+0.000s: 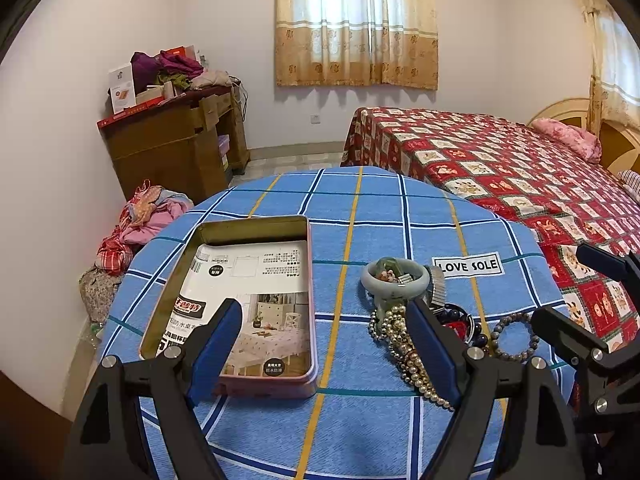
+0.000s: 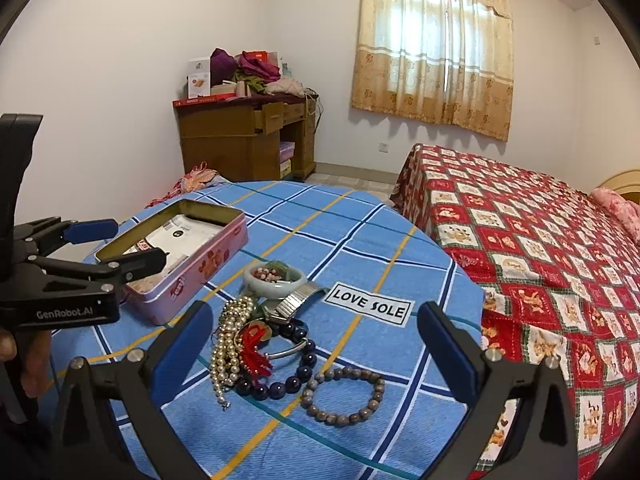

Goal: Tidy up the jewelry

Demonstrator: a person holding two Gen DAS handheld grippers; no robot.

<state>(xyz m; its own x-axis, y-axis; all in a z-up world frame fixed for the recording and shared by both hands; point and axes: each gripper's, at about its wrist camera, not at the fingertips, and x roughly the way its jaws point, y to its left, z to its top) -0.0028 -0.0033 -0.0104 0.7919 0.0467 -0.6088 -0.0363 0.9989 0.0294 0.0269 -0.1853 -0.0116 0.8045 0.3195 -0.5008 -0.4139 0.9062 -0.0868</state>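
While jaws gape | tin (image 1: 256,236) left of jewelry heap (image 2: 256,344)

Clothed table (image 2: 360,240) bears tin (image 2: 192,264), jewelry pile (image 2: 264,340).

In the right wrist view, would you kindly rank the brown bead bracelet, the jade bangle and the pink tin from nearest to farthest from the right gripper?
1. Brown bead bracelet, lying between the right gripper's fingers.
2. Jade bangle, farther back, centre-left.
3. Pink tin, far left.
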